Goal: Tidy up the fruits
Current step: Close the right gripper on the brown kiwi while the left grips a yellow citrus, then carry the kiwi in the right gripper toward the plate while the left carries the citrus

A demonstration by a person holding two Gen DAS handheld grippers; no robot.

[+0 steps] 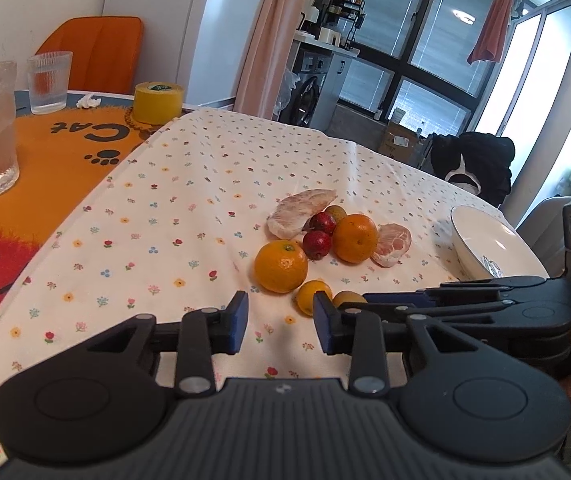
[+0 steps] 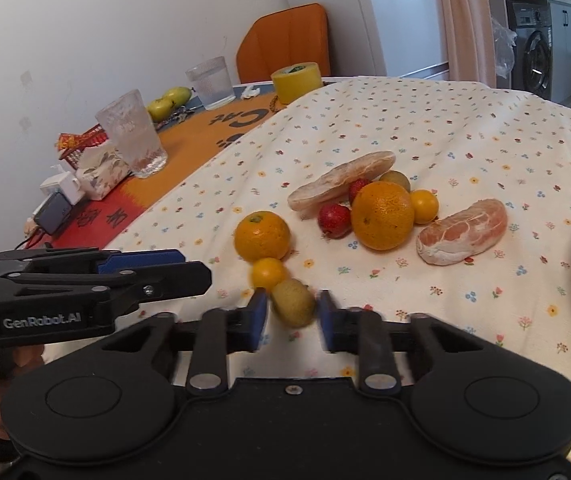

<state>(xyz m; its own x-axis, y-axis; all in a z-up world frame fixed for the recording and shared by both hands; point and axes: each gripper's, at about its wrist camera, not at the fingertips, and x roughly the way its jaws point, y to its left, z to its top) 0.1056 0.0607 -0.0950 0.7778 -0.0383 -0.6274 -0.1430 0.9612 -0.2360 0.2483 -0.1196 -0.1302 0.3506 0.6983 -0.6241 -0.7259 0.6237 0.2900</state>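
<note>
Your right claw (image 2: 291, 320) sits low on the floral-clothed surface (image 2: 465, 136) with a green fruit (image 2: 293, 304) between its parted pads. A small yellow fruit (image 2: 268, 273) touches that fruit on the far side, and an orange (image 2: 261, 236) stands just beyond it, closing the path straight ahead. The left claw (image 2: 141, 268) crowds in from the left. To the right, bare cloth stretches to the white bowl (image 1: 485, 240). Farther back, the main fruit cluster (image 2: 381, 214) blocks the middle.
</note>
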